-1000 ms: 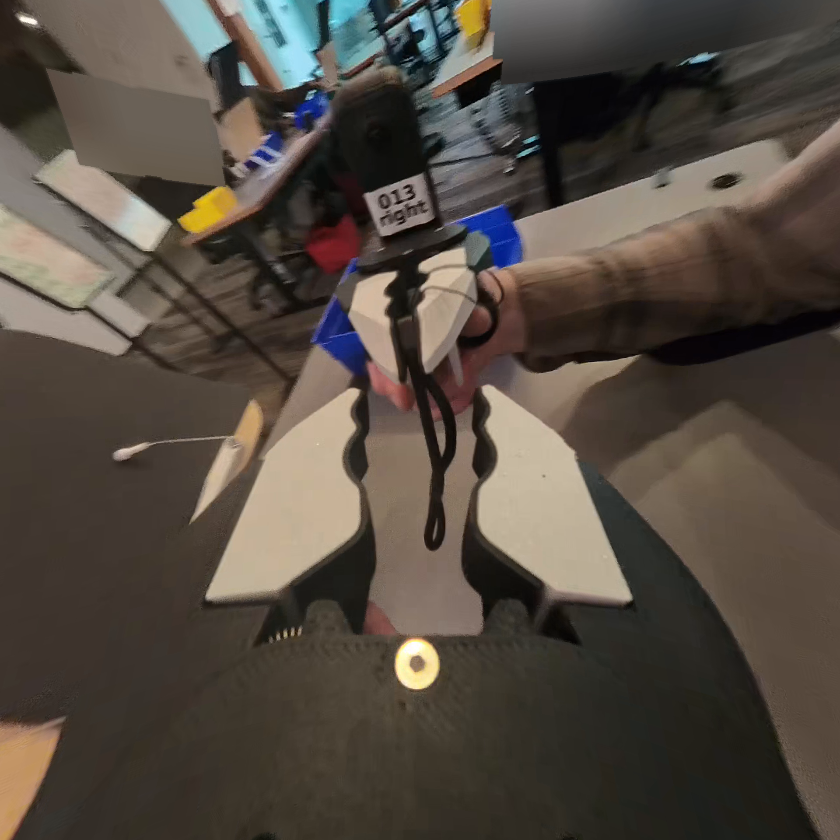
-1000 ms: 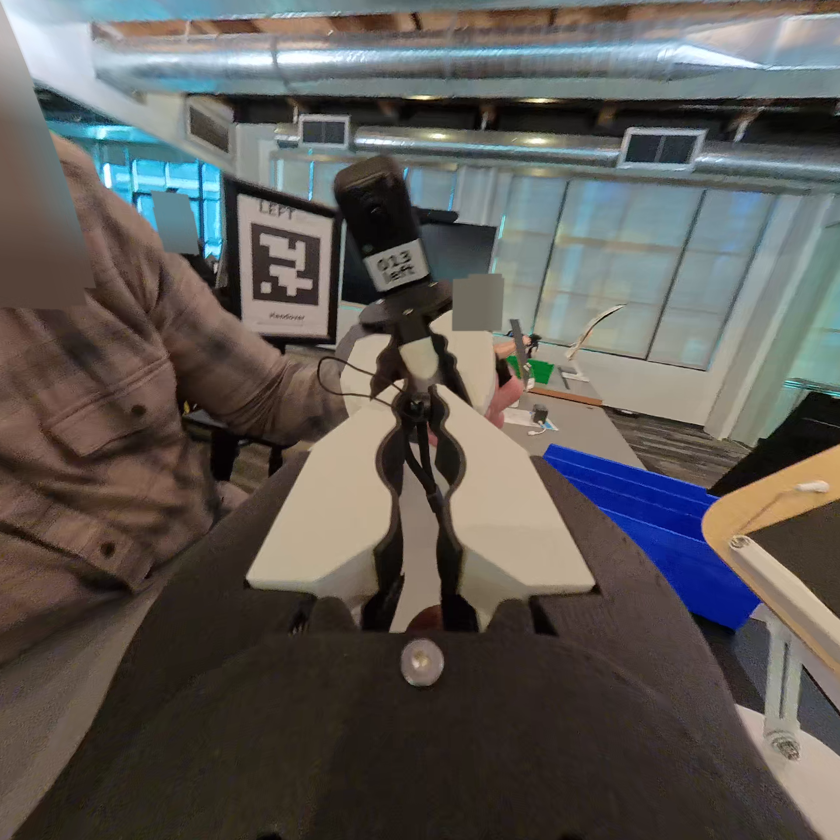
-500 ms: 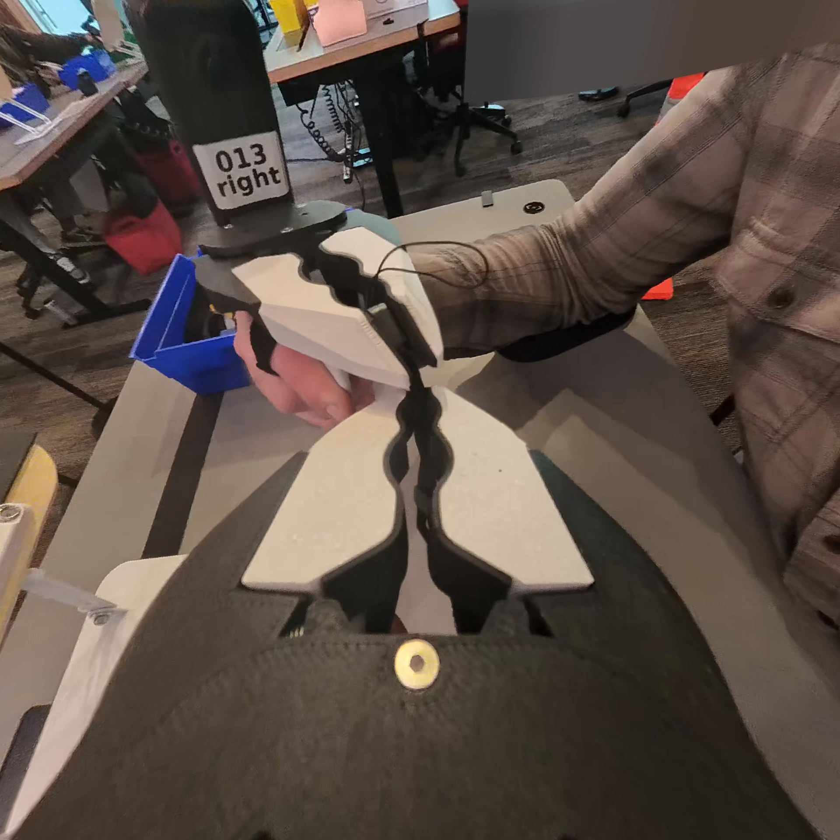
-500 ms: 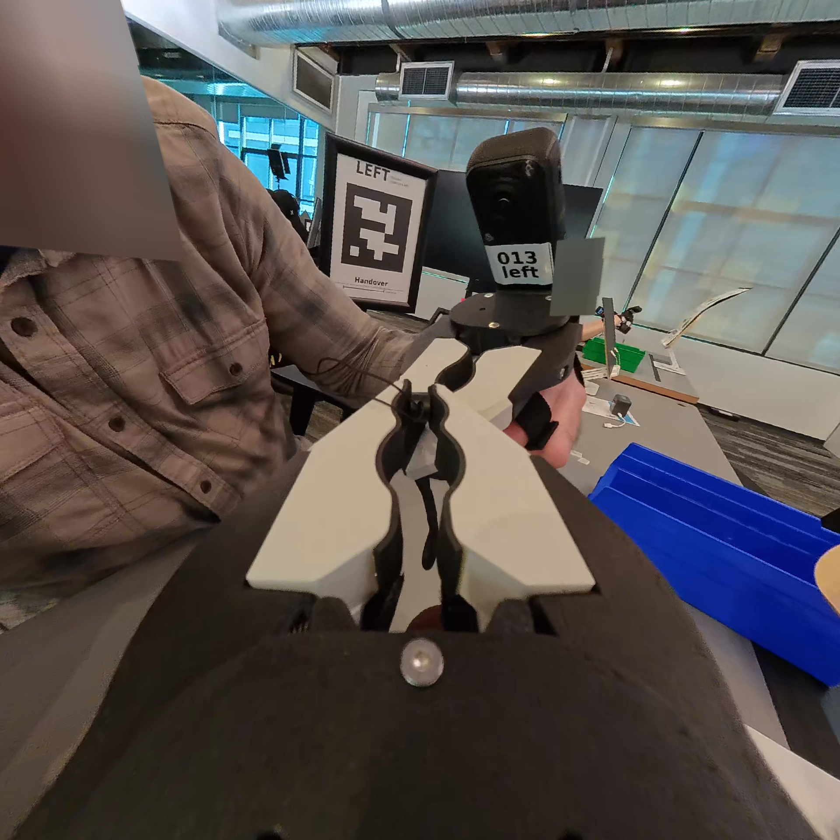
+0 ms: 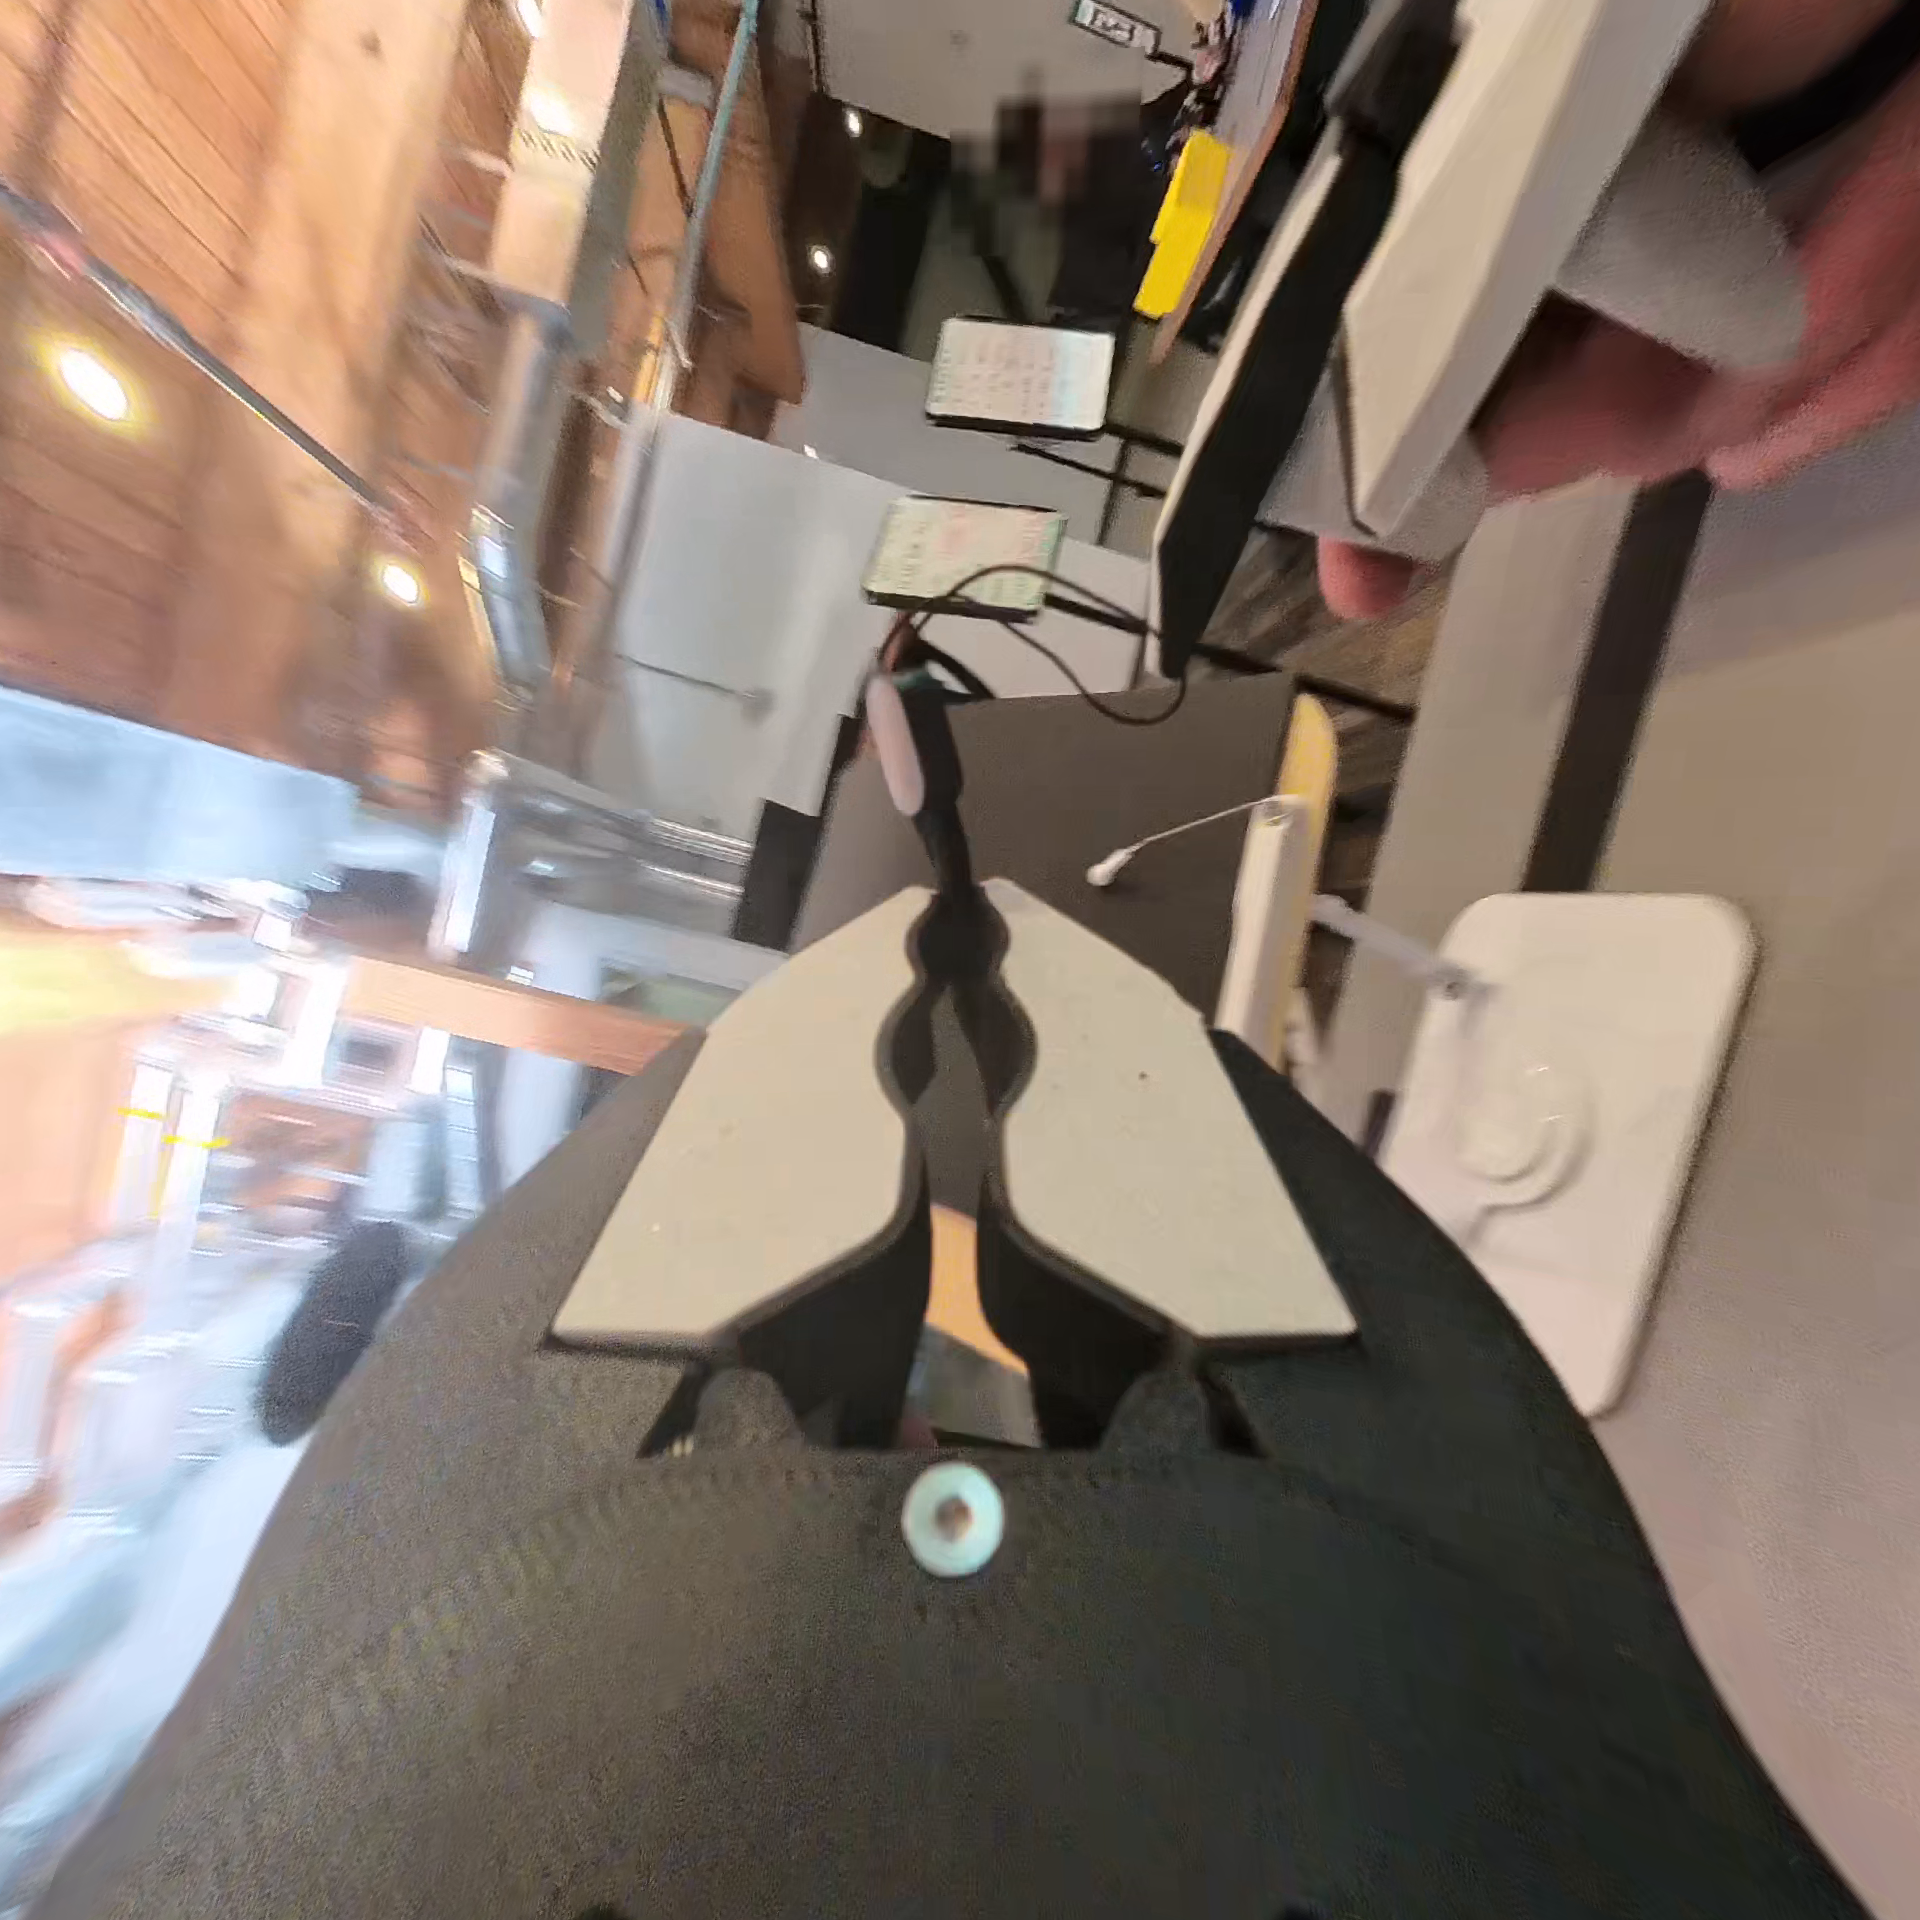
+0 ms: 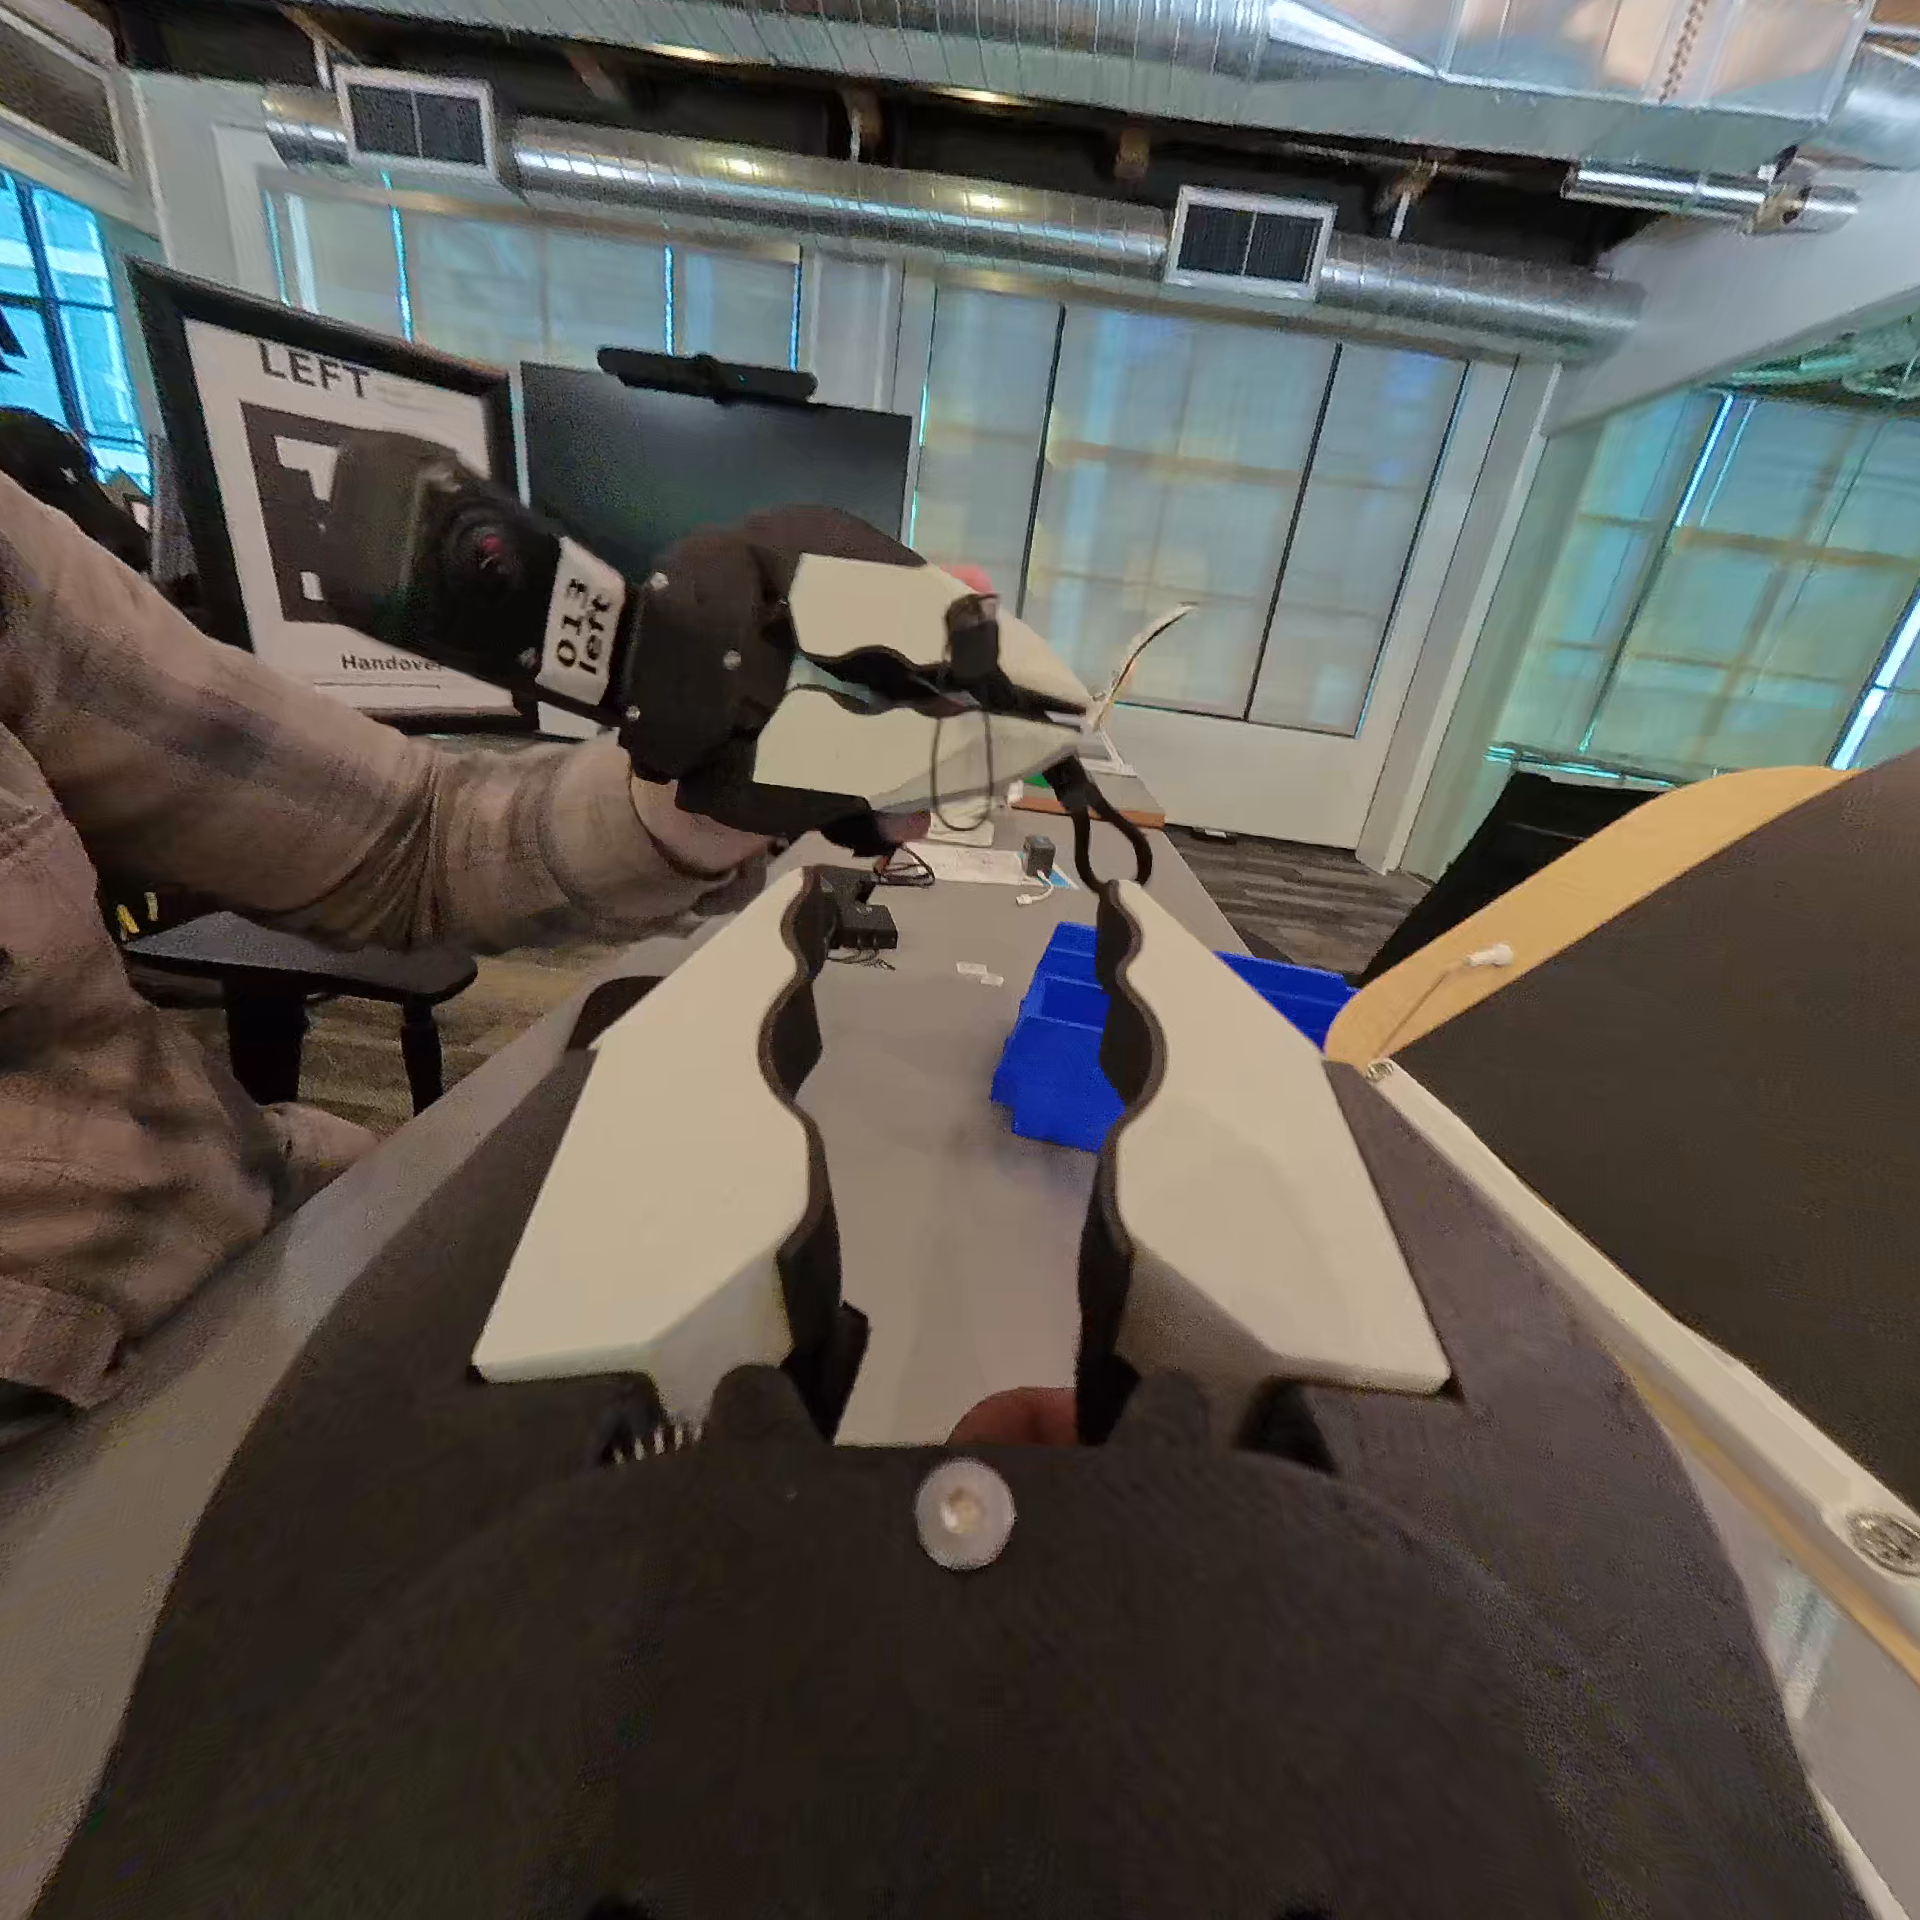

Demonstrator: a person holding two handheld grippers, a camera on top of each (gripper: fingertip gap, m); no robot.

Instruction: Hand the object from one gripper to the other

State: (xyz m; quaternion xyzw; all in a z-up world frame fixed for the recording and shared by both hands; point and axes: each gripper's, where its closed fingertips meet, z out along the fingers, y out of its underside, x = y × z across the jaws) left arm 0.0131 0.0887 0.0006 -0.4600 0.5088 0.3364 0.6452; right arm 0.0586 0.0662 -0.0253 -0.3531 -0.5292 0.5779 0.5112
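The left gripper (image 6: 1075, 717), rolled sideways at upper left of the right wrist view, pinches the black strap (image 5: 951, 883) tight at its fingertips, presumably to keep it secure, while the right gripper (image 6: 961, 914) gapes wide and empty below.

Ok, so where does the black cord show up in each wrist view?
Left wrist view: the black cord is at centre, pinched in the shut left tool, with its pale end poking past the tips.
Right wrist view: upper middle, its loop hanging from the left tool, just above the open right tool.
Shared landmark: the tan-edged black panel.
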